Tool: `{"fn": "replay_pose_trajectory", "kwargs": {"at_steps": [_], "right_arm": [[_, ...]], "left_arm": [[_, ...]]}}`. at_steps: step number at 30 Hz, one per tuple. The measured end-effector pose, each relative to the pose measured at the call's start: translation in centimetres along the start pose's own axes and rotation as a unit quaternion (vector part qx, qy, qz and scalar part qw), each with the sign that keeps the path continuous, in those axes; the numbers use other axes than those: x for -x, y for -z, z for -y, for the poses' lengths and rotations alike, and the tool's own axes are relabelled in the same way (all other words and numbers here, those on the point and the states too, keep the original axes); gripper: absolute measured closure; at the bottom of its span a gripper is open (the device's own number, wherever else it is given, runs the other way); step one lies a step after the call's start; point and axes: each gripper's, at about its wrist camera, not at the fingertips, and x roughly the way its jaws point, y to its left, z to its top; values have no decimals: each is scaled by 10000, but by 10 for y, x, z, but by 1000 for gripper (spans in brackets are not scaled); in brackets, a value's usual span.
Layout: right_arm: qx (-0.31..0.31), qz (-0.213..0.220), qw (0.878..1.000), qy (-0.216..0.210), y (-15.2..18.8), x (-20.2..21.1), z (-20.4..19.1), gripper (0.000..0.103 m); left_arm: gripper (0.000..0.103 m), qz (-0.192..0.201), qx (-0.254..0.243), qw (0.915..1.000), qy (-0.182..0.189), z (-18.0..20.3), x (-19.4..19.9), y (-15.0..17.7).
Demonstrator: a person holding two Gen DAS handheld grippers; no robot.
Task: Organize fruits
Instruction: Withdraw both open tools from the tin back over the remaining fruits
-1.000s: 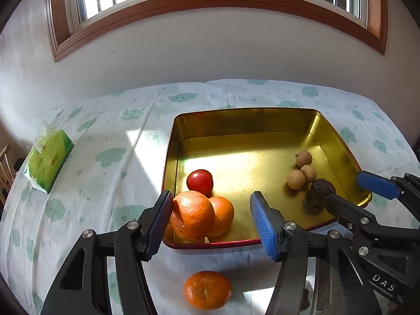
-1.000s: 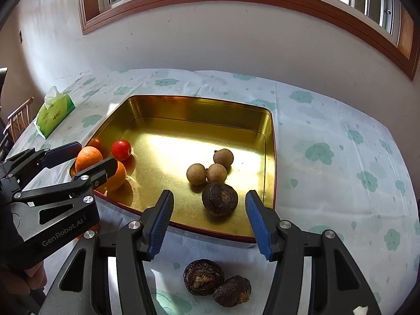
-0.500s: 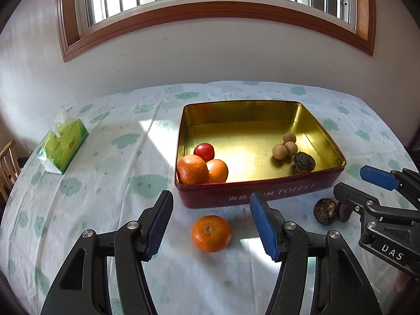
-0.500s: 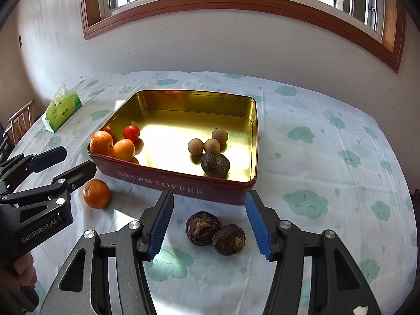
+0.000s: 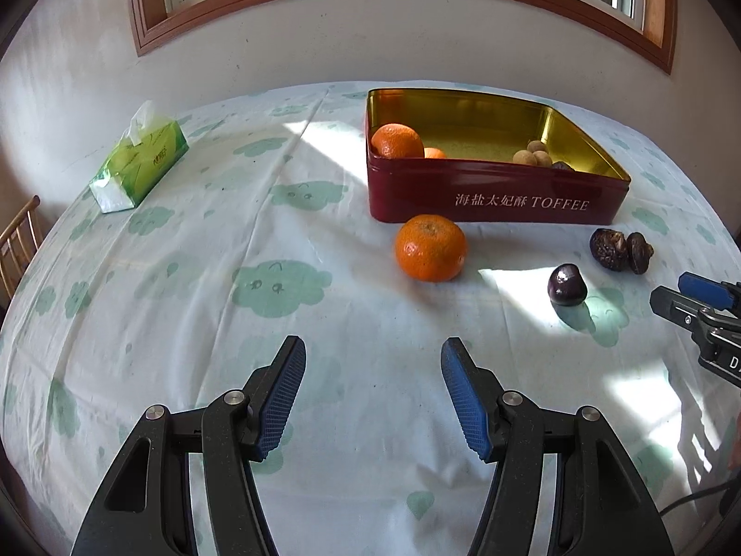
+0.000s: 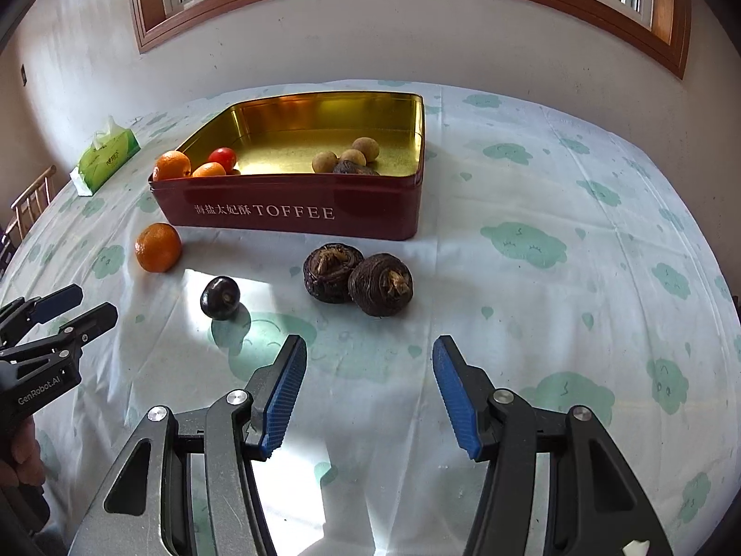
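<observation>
Both claws stand spread with nothing between their blue pads: the left gripper (image 5: 373,394) low in its frame, the right gripper (image 6: 368,391) low in its own. At upper centre the red tin (image 6: 296,211) holds oranges, a tomato (image 6: 222,157) and small brown fruits. Just below it on the tablecloth (image 6: 555,306) lie a loose orange (image 6: 157,248), a dark plum (image 6: 220,297) and two wrinkled brown fruits (image 6: 359,278) touching each other.

Three oranges (image 6: 158,247), one tomato (image 6: 222,158), three longans (image 6: 324,161), four dark fruits (image 6: 380,284).
</observation>
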Motion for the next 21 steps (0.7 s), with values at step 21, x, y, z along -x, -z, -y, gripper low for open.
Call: {"fn": "replay_pose_trajectory", "kwargs": {"at_steps": [21], "right_arm": [[32,-54,9998,171,-10,-30,8,50]], "left_arm": [[41,50,-66,9999,94,17,-25,-13]]}}
